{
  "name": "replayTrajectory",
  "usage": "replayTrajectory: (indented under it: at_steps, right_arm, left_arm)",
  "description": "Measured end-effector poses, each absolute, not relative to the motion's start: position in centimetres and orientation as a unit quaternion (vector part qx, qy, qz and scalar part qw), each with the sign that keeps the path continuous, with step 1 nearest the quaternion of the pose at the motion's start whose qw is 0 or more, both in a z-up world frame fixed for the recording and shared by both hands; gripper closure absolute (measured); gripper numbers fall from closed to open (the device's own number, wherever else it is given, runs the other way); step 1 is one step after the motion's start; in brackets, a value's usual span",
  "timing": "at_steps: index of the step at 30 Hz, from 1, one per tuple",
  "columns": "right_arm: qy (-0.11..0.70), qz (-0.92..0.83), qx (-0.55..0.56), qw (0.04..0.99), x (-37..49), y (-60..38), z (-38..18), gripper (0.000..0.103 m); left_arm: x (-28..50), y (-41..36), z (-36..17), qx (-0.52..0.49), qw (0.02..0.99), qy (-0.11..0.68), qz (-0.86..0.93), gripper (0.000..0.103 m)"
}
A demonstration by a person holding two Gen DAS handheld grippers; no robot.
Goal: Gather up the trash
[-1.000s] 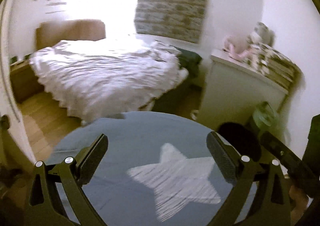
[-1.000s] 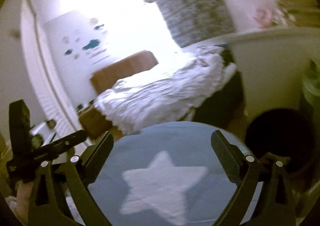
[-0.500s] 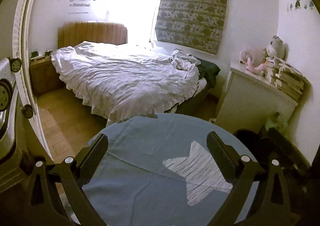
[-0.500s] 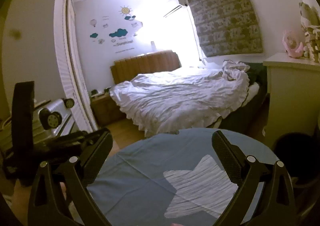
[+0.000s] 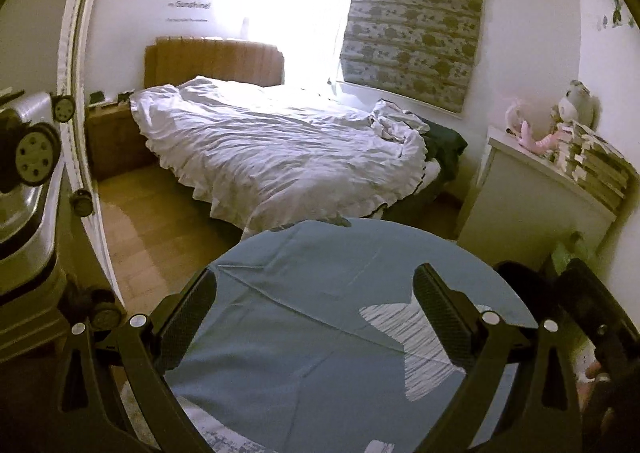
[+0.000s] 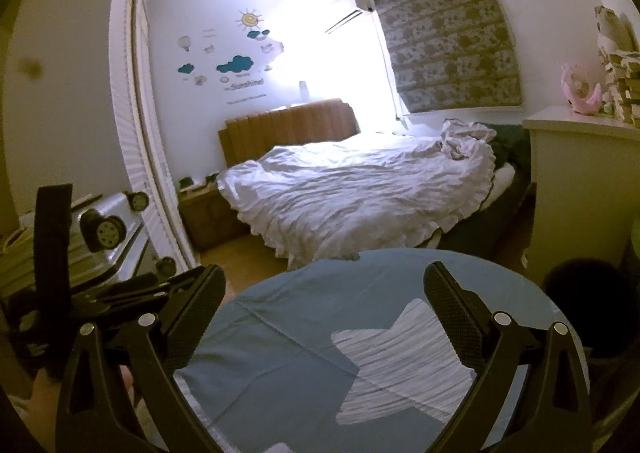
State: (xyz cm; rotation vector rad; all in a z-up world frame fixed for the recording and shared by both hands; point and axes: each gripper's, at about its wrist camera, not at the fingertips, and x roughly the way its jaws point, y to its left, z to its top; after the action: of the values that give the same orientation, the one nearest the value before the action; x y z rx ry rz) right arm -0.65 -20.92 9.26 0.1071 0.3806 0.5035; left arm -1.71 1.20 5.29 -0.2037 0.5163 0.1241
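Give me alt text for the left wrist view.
The left tongs hang open and empty over a round blue cloth with a white star. Beyond it stands a bed with a rumpled white duvet; a white dresser is at right.

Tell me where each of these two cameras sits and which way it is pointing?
Left wrist view: rides on the left tool, looking forward between its open fingers over a round blue star rug to the bed; the right tool's edge shows at lower right.
Right wrist view: rides on the right tool, fingers open, facing the same way; the left tool and part of a hand show at left.
Shared: rug, bed, patterned blind, white cabinet, suitcase.
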Motion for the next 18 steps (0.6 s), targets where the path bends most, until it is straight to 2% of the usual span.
replayTrajectory:
  at_steps: [18]
  right_arm:
    - [0.184,0.248,0.048,0.95,-2.2,-20.8,9.8,0.005]
  left_arm:
    - [-2.7,1.1,6.0,-0.098,0.963,0.241,0.072,0.005]
